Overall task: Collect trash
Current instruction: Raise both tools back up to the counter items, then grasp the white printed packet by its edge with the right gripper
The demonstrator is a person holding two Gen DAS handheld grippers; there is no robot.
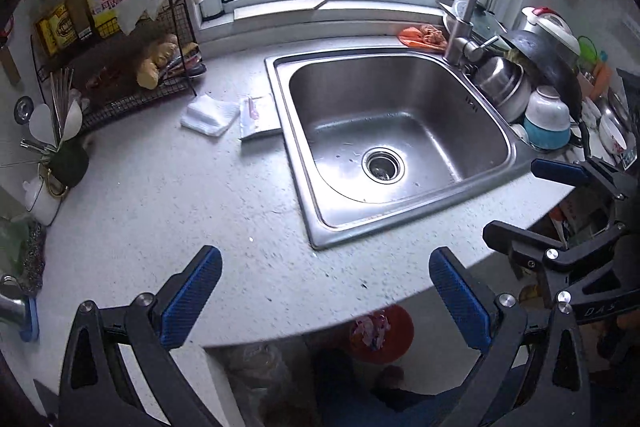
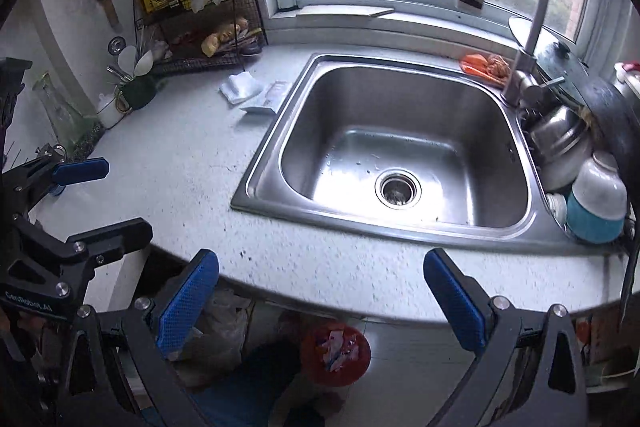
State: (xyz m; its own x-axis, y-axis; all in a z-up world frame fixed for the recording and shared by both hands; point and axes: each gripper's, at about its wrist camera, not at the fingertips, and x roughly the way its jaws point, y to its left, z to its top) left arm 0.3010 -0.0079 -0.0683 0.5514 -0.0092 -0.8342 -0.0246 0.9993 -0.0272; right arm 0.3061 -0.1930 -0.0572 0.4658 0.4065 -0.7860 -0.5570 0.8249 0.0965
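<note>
Left wrist view: left gripper point(image 1: 326, 303) fingers spread, empty. White tissue point(image 1: 209, 115) and wrapper point(image 1: 256, 117) lie uncollected on the desk point(image 1: 160, 211), left of the sink point(image 1: 400, 143).

Right wrist view: right gripper point(image 2: 322, 301) spread, empty. Red bin point(image 2: 335, 353) on the floor holds scraps; collection appears partly done.

Wide-open left gripper point(image 1: 326, 301) above speckled countertop point(image 1: 160, 211), steel sink point(image 1: 400, 131) ahead, red bin point(image 1: 382, 333) below.

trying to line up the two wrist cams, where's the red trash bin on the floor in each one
Left wrist view: the red trash bin sits bottom centre, just under the counter edge, partly hidden by it.
Right wrist view: bottom centre, a little left, below the counter edge, with scraps inside.
Shared landmark: the sink drain, up from the bin in both.
</note>
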